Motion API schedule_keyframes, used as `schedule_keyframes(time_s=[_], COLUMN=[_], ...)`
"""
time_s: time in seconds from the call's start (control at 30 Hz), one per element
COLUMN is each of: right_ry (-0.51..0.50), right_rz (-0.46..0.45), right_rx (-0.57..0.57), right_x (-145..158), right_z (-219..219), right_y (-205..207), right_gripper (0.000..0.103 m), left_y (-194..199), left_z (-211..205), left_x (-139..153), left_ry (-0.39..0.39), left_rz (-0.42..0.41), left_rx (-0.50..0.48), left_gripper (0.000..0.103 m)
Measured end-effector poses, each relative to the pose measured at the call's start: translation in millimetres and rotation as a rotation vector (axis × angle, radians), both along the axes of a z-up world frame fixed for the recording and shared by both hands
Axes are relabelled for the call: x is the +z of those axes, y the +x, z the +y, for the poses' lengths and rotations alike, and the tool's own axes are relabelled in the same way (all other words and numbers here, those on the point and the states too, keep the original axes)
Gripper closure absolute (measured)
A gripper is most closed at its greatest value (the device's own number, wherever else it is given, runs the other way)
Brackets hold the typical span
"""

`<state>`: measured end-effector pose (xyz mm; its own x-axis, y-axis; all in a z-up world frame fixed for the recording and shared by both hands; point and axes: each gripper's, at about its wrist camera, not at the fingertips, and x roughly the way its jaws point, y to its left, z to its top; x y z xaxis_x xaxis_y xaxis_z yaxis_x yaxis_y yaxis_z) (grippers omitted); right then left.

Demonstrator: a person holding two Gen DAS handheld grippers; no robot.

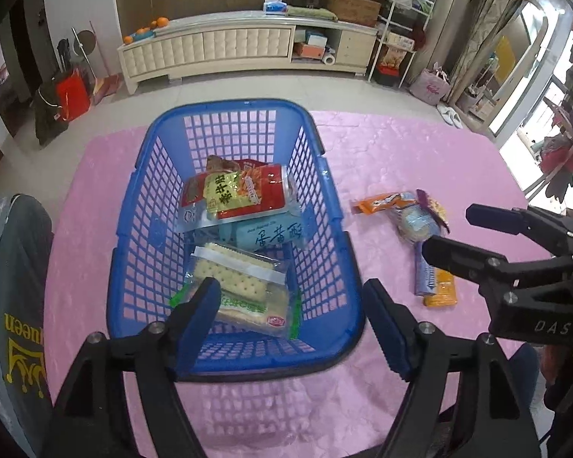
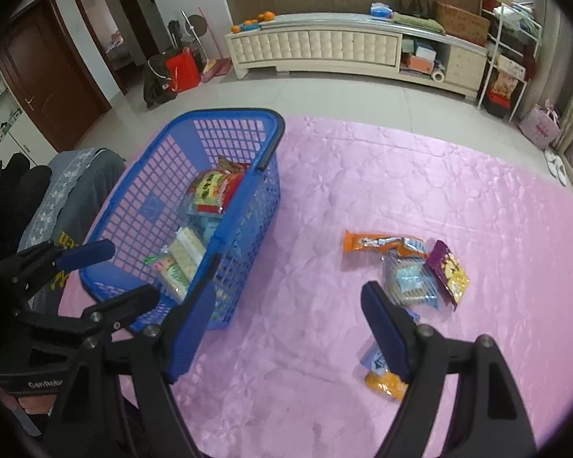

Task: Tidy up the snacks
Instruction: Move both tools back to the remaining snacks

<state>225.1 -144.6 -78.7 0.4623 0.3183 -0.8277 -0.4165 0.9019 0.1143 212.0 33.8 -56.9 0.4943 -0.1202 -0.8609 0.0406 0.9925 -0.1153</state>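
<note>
Soft daylight, window glare, fisheye-warped edges

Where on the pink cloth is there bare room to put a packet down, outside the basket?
Free: the wide strip of pink cloth between the blue basket and the loose snack packets, and the far cloth beyond them. Crowded: around those packets, under the open right gripper.

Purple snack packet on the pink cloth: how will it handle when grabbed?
The purple packet looks like a thin glossy film pouch, so probably light and floppy, likely slippery. It leans on the clear-wrapped snack, so a push may shift both.
</note>
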Motion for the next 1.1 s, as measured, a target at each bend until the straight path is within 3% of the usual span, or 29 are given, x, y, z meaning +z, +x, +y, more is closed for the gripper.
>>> schedule_keyframes(time_s=[0.57,1.1], right_ry=[0.012,0.038], right_rz=[-0.019,0.016], right_rx=[-0.073,-0.174], right_x=[21.2,5.0], right_z=[-55.5,-136.7], right_y=[-41.8,-39.8], right_gripper=[0.021,0.021], left_y=[-32.8,-10.2], left_z=[-50.7,-129.2], left_x=[28.0,5.7], left_ry=[0.001,0.005], left_rz=[-0.067,-0.020], left_rx=[-0.058,-0.162], left_gripper=[0.026,0.026])
